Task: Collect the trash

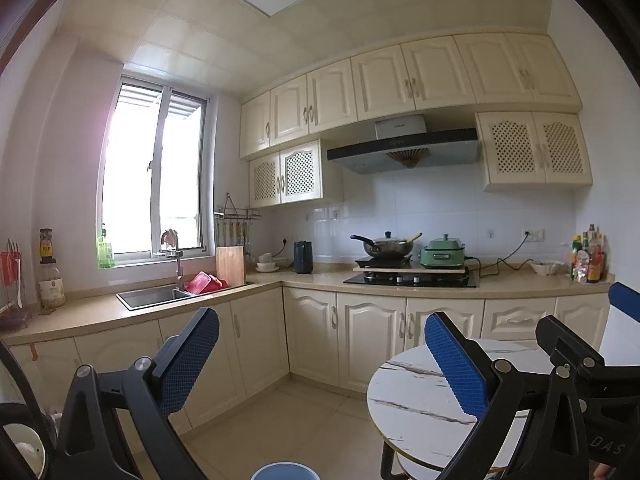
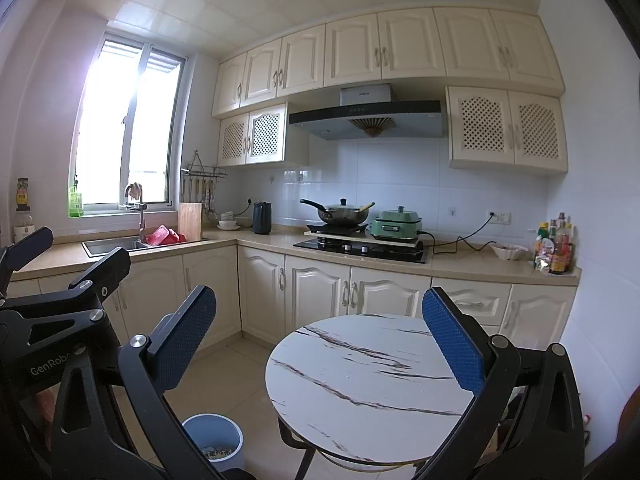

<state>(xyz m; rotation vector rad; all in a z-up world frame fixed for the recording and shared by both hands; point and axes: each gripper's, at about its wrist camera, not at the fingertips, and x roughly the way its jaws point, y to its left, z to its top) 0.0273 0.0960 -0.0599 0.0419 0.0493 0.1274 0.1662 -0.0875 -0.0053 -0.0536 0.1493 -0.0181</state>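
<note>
Left gripper [image 1: 322,364]: jaws wide apart, holding nothing, raised above floor level.
Right gripper [image 2: 320,344]: jaws wide apart, holding nothing, over the round marble table [image 2: 372,380].
Trash: none visible on table or floor; some scraps lie inside the blue bin [image 2: 216,436].
Key relation: bin sits on the floor, low and left of the table, between the two grippers; which is nearer is unclear.

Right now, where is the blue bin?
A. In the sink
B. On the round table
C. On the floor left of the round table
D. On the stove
C: the right wrist view shows the bin standing on the floor tiles, below and left of the table, with some scraps lying inside it.
</note>
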